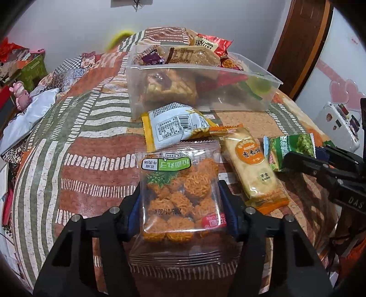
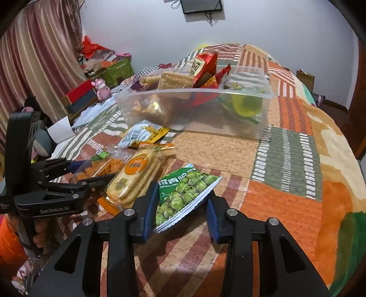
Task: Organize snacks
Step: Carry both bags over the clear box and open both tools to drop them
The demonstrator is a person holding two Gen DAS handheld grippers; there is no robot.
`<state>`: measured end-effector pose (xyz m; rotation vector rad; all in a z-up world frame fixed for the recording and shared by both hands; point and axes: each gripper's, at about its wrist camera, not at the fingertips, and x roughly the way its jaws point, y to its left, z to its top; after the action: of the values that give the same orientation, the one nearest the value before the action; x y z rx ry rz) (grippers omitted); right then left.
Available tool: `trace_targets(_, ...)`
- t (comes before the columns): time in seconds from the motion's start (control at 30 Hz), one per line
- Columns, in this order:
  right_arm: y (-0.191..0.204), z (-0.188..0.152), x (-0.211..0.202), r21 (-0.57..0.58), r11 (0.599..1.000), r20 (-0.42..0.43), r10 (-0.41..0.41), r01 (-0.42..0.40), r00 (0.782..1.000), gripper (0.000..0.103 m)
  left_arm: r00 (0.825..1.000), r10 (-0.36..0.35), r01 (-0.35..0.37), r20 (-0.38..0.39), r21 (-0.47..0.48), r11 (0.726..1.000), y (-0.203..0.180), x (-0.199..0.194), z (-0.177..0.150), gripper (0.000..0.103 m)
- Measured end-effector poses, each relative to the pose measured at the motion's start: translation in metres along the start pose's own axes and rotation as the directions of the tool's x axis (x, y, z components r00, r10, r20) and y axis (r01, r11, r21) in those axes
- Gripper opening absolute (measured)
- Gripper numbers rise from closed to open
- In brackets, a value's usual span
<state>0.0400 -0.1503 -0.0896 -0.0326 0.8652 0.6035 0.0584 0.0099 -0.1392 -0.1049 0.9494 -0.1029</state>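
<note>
Surface: a patchwork blanket [image 2: 286, 146] in orange, green, cream and rust-striped blocks is covering a bed and is carrying all the snacks.
Bin: a clear plastic bin [image 1: 228, 91] is sitting on the blanket at the far side of the loose snacks, already holding several packets, among them a red one standing up at the back and something yellow-green at its right end.
Left gripper: the left gripper [image 1: 180, 205] is pointing down at the blanket and is clamping its blue pads on the sides of a clear noodle-ball pack [image 1: 180, 189], which is lying nearest the camera.
Right gripper: the right gripper [image 2: 180, 205] is squeezing the green pea packet [image 2: 183, 194], which is buckling and tilting between the pads, just beside the rice cracker pack.
Loose snacks: a rice cracker pack [image 1: 251, 164] is lying between the two gripped packets; a yellow-edged white packet [image 1: 173, 128] is resting just in front of the bin, its far end against the bin wall.
Room, left side: striped curtains [image 2: 34, 68] are hanging behind a green box [image 2: 116, 70], a red box [image 2: 80, 91] and a small pink figure [image 2: 100, 88].
Room, back: a pale wall [image 2: 274, 27] is rising behind the bed, with a dark panel [image 2: 201, 5] mounted high and cables dangling from it.
Room, right side: a brown door frame [image 1: 304, 45] is standing beside a white surface with pink hearts [image 1: 343, 91].
</note>
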Motion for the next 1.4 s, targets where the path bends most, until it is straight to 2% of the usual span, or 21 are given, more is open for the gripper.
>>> trace_targets(0.5, -0.006, 0.028, -0.03, 0.021, 0.999, 0.116, -0.028, 0.026, 0.993, 0.035, 0.991, 0.013, -0.014, 0.136, 0.007, 1.0, -0.005, -0.039, 0.023, 0.057)
trace_targets(0.9, -0.018, 0.062, -0.043, 0.03, 0.998, 0.219, -0.069, 0.064, 0.973, 0.035, 0.974, -0.012, 0.007, 0.228, 0.022, 1.0, -0.016, -0.047, 0.074, 0.057)
trace_targets(1.3, -0.034, 0.096, -0.028, 0.052, 0.994, 0.264, -0.104, 0.094, 0.959, 0.035, 0.977, -0.025, 0.023, 0.21, 0.015, 1.0, -0.019, -0.011, 0.129, 0.057)
trace_targets(1.4, -0.036, 0.105, -0.024, 0.051, 0.993, 0.268, -0.12, 0.11, 0.956, 0.035, 0.977, -0.01, 0.006, 0.214, 0.02, 1.0, -0.02, -0.004, 0.141, 0.057)
